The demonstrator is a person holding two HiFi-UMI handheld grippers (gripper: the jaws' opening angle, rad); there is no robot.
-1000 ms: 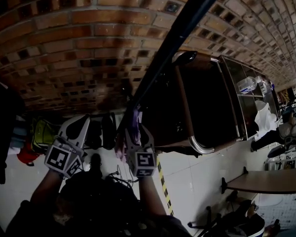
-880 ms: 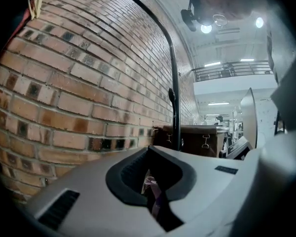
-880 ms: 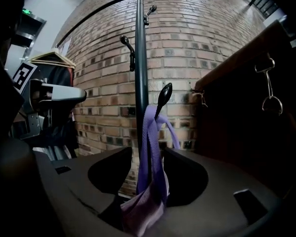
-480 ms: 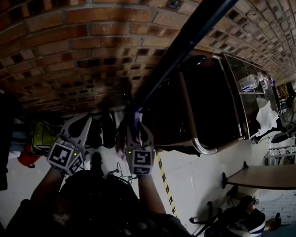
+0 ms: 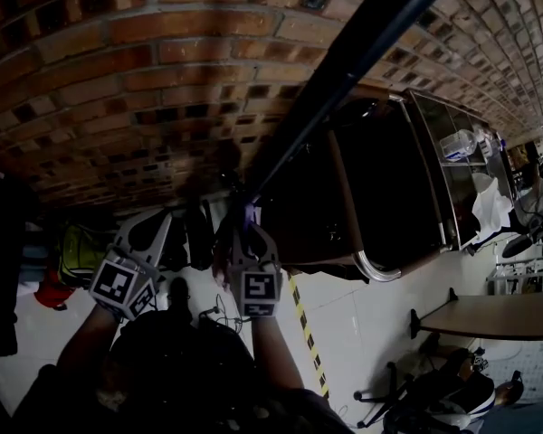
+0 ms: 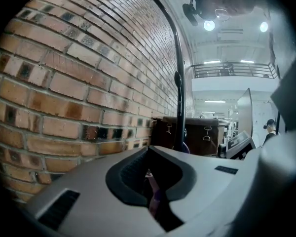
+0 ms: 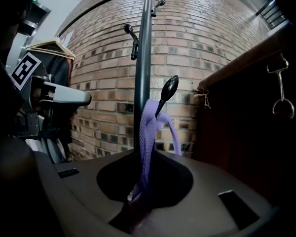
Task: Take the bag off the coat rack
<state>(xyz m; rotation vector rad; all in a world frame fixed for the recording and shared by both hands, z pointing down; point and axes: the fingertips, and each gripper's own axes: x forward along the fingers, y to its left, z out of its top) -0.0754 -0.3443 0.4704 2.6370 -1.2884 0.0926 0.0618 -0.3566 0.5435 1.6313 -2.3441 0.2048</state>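
Pinches purple strap in just-closing right gripper; holds left gripper shut; cuts bag body off below.

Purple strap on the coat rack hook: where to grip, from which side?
Grip the purple woven strap on its flat hanging run just below the black knob-tipped hook, coming level from the room side, opposite the brick wall. It hangs straight there; the hook slants up, so the loop likely lifts off.

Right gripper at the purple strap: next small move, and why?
Probably raise the right gripper a little. Its jaws have just been closing with the purple strap between them, and the strap loops over the upturned hook on the rack pole, so it must rise past the tip.
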